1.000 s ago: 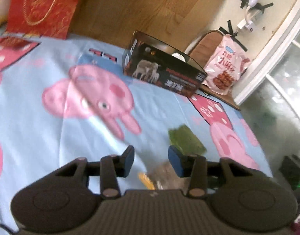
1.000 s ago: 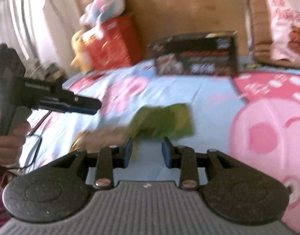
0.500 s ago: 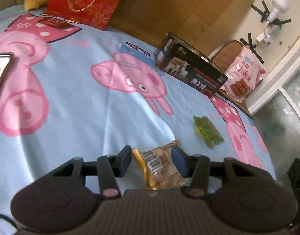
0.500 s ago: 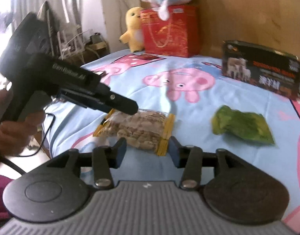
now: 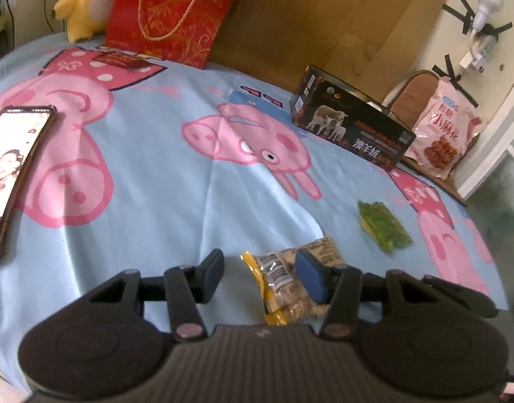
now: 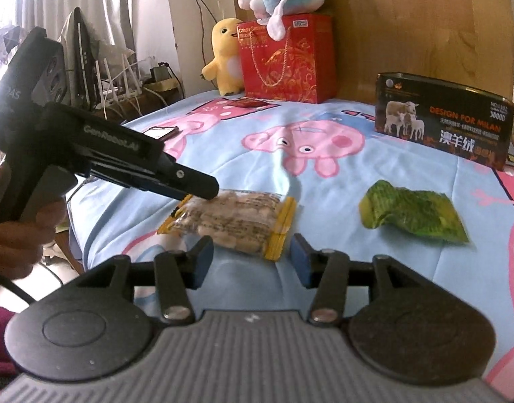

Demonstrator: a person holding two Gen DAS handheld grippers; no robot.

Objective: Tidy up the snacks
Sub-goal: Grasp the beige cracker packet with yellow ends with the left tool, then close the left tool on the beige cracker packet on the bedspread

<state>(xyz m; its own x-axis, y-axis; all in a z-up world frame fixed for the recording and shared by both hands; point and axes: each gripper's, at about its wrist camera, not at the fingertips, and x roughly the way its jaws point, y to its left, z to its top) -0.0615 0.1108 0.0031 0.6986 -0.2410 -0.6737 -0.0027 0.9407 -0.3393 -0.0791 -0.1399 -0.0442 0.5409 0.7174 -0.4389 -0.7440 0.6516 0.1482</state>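
A clear packet of nuts with yellow ends (image 5: 280, 278) (image 6: 237, 221) lies on the blue cartoon-pig bedsheet (image 5: 163, 174). My left gripper (image 5: 262, 277) hovers over it with its jaws opening; the packet sits between the blue pads and neither pad visibly presses on it. The right wrist view shows this left gripper (image 6: 203, 189) coming in from the left, its tip at the packet's far edge. Just short of the packet's near side, my right gripper (image 6: 252, 258) is open and holds nothing. A green snack packet (image 5: 382, 230) (image 6: 411, 216) lies to the right.
A black box with sheep pictures (image 5: 351, 131) (image 6: 441, 124) stands at the back, a pink snack bag (image 5: 441, 137) beyond it. A red gift bag (image 6: 287, 57) and yellow plush toy (image 6: 225, 57) are far left. A phone (image 5: 12, 174) lies at the sheet's left edge.
Both views have swung left, away from the green packet and onto the nut packet. The left gripper now reaches over that packet. Both pairs of jaws stand wider apart.
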